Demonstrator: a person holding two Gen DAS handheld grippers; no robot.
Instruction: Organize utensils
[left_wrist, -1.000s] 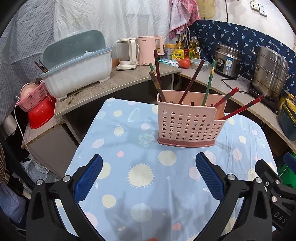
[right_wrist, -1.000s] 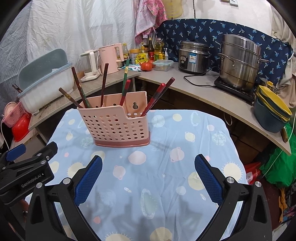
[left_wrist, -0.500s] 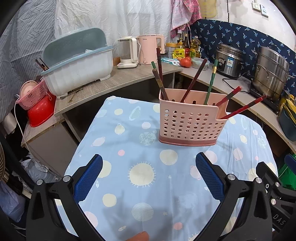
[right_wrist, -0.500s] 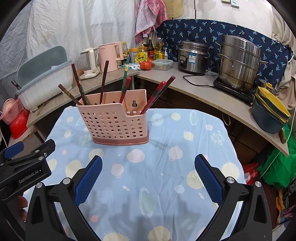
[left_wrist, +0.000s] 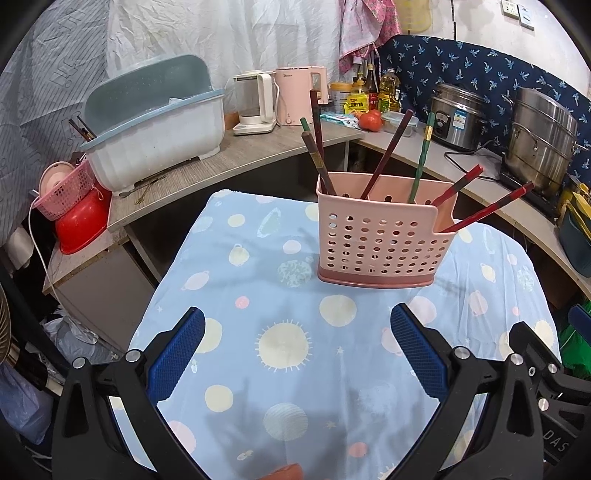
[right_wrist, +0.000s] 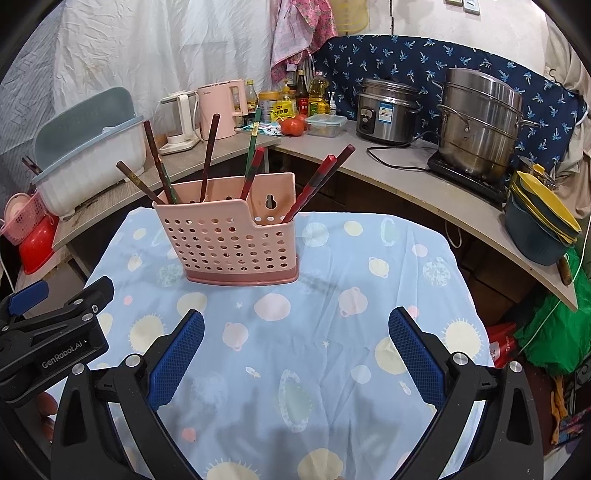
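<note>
A pink perforated utensil holder (left_wrist: 380, 240) stands upright on the table with the blue planet-print cloth (left_wrist: 288, 347); it also shows in the right wrist view (right_wrist: 229, 240). Several chopsticks stick out of it: dark brown ones (left_wrist: 317, 147), a green one (left_wrist: 421, 158) and red ones (left_wrist: 487, 210). My left gripper (left_wrist: 297, 347) is open and empty, held back from the holder above the cloth. My right gripper (right_wrist: 295, 347) is open and empty, also short of the holder. The left gripper's body shows at the left edge of the right wrist view (right_wrist: 48, 332).
A grey counter (left_wrist: 221, 158) wraps behind the table with a white dish tub (left_wrist: 155, 136), kettles (left_wrist: 295, 96), a rice cooker (right_wrist: 388, 110) and a steel pot (right_wrist: 480, 122). A red basin (left_wrist: 81, 229) and stacked bowls (right_wrist: 539, 229) sit at the sides.
Both grippers have drawn back slightly and risen; the holder sits a little farther off in both views. Both stay open and empty.
</note>
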